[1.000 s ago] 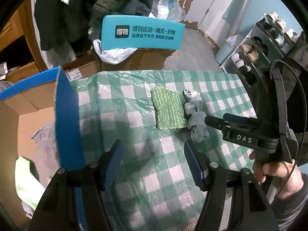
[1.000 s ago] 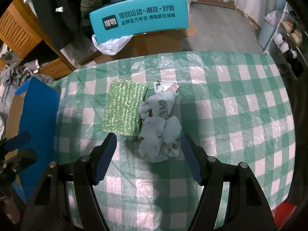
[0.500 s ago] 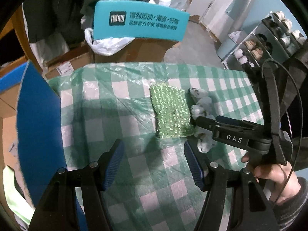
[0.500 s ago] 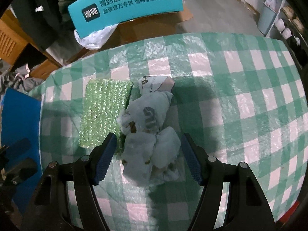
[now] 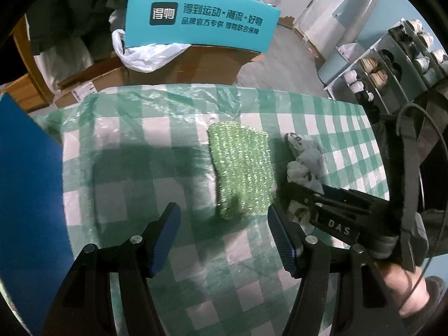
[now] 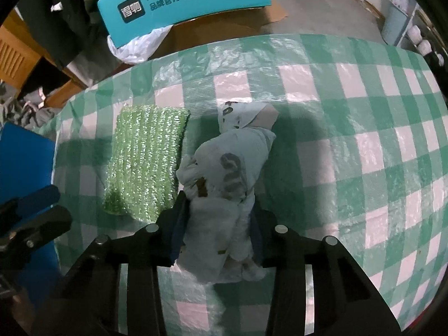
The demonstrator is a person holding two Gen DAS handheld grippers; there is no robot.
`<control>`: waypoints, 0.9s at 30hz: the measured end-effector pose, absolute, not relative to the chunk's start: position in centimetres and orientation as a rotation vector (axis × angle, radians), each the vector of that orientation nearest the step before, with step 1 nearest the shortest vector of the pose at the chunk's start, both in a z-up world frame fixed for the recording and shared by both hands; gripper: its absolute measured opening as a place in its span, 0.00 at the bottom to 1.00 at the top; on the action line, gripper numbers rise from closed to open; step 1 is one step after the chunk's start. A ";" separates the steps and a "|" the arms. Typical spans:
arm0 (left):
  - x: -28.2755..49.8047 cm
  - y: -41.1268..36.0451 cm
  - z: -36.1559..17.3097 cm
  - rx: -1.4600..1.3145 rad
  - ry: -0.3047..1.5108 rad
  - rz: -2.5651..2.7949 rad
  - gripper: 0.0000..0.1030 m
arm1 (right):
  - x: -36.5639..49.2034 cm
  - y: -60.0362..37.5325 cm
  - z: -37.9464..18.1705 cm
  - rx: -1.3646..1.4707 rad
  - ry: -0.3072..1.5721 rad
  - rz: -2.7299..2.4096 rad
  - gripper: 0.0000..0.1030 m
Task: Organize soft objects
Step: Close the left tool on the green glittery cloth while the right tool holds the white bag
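Surface, left wrist view: green-and-white checked tablecloth (image 5: pixel 173 168) fills the middle; we take the green knitted cloth (image 5: pixel 242 170) lying flat on it as landmark.
Background: teal box (image 5: pixel 201 25) with Chinese print beyond the far table edge, behind the knitted cloth; shoe rack (image 5: pixel 392 56) far right of it.
Blue panel (image 5: pixel 25 196): well left of the knitted cloth.
Left gripper (image 5: pixel 222 240): we see its fingers spread wide, nothing between them, over bare tablecloth just near of the knitted cloth.
Right gripper, seen here: black body marked DAS, just right of the knitted cloth, a person's hand (image 5: pixel 400 282) under it.
Surface, right wrist view: same tablecloth (image 6: pixel 350 140).
Crumpled white cloth (image 6: pixel 232 173): lies touching the right edge of the knitted cloth (image 6: pixel 145 162).
Right gripper (image 6: pixel 217 232): jaws closing, both pads pressed into the near end of the white cloth.
Left gripper tip (image 6: pixel 33 210): left of the knitted cloth.
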State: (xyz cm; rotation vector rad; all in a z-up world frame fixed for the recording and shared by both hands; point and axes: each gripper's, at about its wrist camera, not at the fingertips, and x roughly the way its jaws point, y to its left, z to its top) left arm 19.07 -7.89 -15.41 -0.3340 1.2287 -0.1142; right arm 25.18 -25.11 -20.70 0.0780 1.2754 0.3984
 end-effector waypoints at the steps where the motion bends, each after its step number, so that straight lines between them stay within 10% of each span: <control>1: 19.3 -8.2 -15.5 -0.338 1.230 -0.117 0.64 | 25.1 -25.3 -20.5 0.078 1.270 0.389 0.36; 27: 23.6 -12.7 -19.6 -0.309 1.278 -0.040 0.75 | 24.8 -30.3 -18.5 0.144 1.228 0.319 0.37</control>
